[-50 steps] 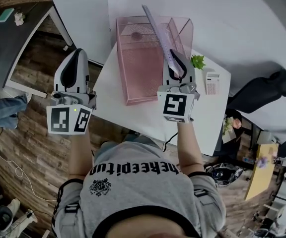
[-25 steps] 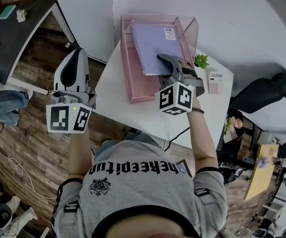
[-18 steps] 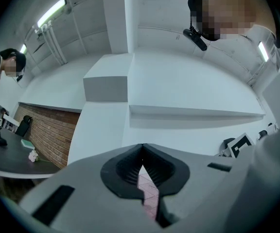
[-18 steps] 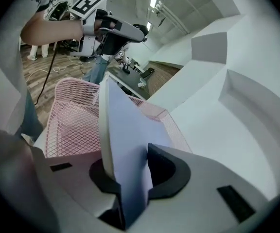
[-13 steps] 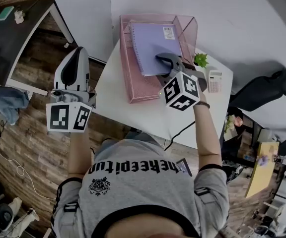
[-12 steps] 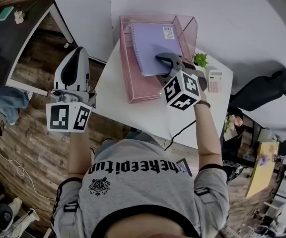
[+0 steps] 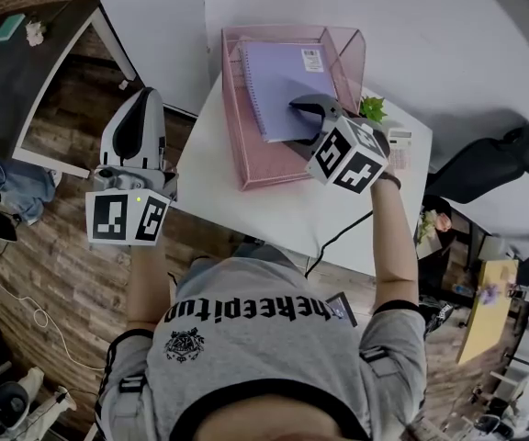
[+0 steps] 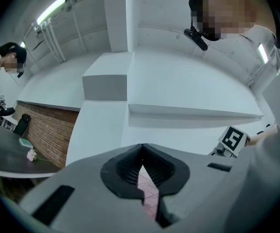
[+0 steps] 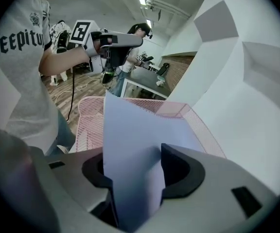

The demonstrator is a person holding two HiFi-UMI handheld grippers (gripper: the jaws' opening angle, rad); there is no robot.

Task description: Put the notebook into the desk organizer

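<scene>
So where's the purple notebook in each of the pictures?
Head view: notebook near the top middle, lying in the pink tray.
Left gripper view: not in it.
Right gripper view: big, bottom middle.
Shared landmark: the pink tray around it.

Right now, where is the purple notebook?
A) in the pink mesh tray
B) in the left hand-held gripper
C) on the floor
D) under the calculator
A: the notebook lies inside the pink tray. The right hand-held gripper is at its near edge, its jaws opening with that edge between them.
</scene>
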